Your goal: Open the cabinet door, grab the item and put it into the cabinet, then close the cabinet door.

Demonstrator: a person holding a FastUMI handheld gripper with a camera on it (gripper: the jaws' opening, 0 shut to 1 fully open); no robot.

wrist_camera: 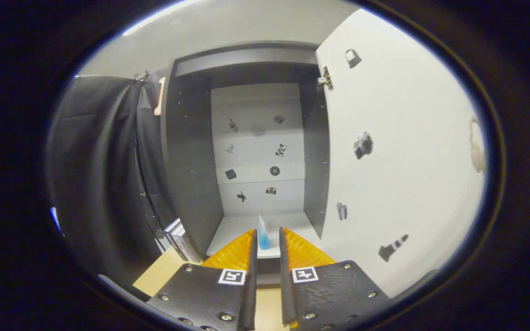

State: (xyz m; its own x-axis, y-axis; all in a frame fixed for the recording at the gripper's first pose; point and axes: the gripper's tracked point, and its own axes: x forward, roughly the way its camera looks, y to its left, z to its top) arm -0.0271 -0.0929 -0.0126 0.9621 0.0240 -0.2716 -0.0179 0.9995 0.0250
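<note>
With the claw (265, 239) narrowed around a small blue bottle (263, 235) standing at the cabinet (191, 184) floor's front lip, at twelve o'clock from the fingers, I'd worry it tips out on release, or the door (398, 161) at three o'clock knocks it.

1. Gripper view: the fisheye camera rides on the gripper (265, 239) and looks forward along its two fingers, which lie low in the foreground, slightly apart
2. It faces straight into the open cabinet (256, 151), level with the front edge of the cabinet floor (233, 230)
3. It sits close: the cabinet door (398, 151), swung open, spans the right side
</note>
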